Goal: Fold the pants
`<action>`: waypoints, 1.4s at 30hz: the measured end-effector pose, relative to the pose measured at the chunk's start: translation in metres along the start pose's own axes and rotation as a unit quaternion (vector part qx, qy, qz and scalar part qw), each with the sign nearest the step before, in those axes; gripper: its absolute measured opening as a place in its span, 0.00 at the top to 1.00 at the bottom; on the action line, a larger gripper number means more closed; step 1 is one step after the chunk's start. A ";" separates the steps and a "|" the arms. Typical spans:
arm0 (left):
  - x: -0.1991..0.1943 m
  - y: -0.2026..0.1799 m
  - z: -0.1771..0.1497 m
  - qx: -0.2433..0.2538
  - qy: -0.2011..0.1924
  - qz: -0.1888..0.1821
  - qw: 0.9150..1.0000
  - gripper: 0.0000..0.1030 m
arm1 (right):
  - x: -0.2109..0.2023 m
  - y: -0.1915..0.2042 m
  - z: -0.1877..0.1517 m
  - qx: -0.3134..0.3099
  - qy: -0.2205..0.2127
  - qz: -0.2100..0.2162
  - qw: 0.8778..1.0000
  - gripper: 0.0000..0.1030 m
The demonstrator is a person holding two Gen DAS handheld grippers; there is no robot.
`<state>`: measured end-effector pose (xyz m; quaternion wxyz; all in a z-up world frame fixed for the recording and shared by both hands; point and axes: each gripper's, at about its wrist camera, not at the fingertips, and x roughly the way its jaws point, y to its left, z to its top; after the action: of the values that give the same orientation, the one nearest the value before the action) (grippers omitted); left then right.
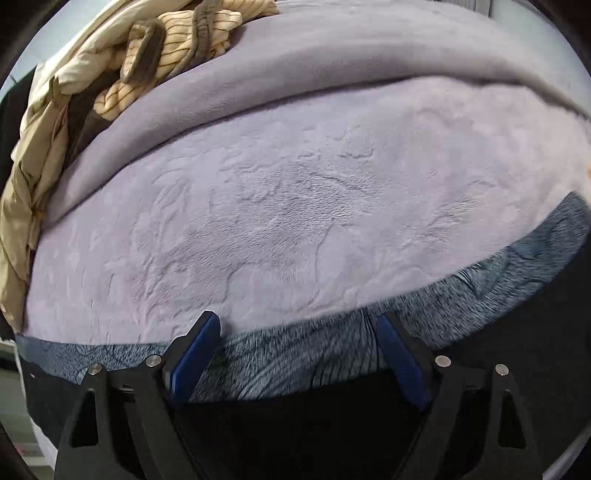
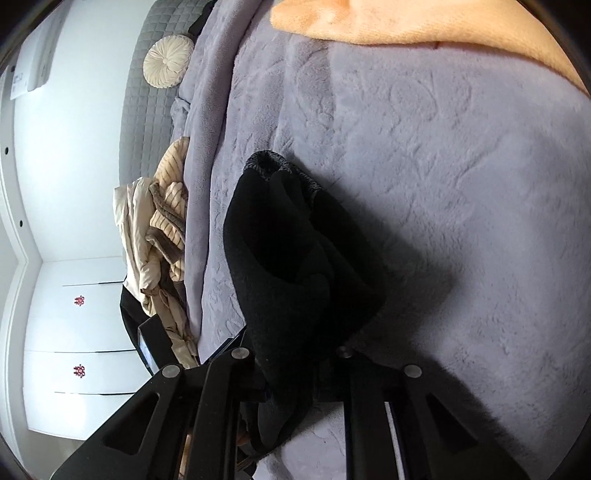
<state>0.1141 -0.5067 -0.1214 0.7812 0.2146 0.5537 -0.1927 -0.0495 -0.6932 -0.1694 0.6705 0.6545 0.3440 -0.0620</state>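
Observation:
The pants are black with a grey fleecy inside. In the left wrist view their edge (image 1: 480, 280) lies across the bottom of the picture on the lilac blanket (image 1: 295, 203). My left gripper (image 1: 295, 332) points down over that edge and stands open. Its blue pads (image 1: 199, 354) are wide apart, with the fleecy lining below them and nothing pinched. In the right wrist view my right gripper (image 2: 295, 358) is shut on a bunch of the black pants (image 2: 288, 240). The cloth hides its fingertips and drapes forward onto the blanket (image 2: 443, 184), with the grey cuff at the far end.
A heap of beige and striped clothes (image 1: 177, 40) lies at the blanket's far left edge, the same heap of clothes (image 2: 166, 221) by the bed's side. An orange cover (image 2: 369, 22), a round cream cushion (image 2: 168, 61), a grey quilted headboard (image 2: 147, 122) and white cupboards (image 2: 74, 325) are around.

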 end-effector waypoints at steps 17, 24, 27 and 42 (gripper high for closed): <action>-0.061 0.070 -0.073 -0.068 0.013 -0.107 0.992 0.11 | 0.013 0.185 -0.072 -0.290 0.020 -0.059 0.955 0.87; -0.083 0.212 -0.119 -0.169 0.011 -0.035 0.985 0.11 | 0.117 0.254 -0.194 -0.454 0.088 -0.161 0.872 0.87; -0.077 0.268 -0.140 -0.213 0.030 -0.010 0.976 0.11 | 0.186 0.250 -0.255 -0.497 0.128 -0.207 0.833 0.87; -0.087 0.267 -0.123 -0.166 0.025 -0.141 0.976 0.12 | 0.149 0.192 -0.246 -0.260 0.187 -0.170 0.932 0.51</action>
<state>0.1345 -0.2107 -0.0425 0.7567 0.0066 0.6220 -0.2011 0.0722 -0.3864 -0.0666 0.7200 0.3889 0.5734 0.0402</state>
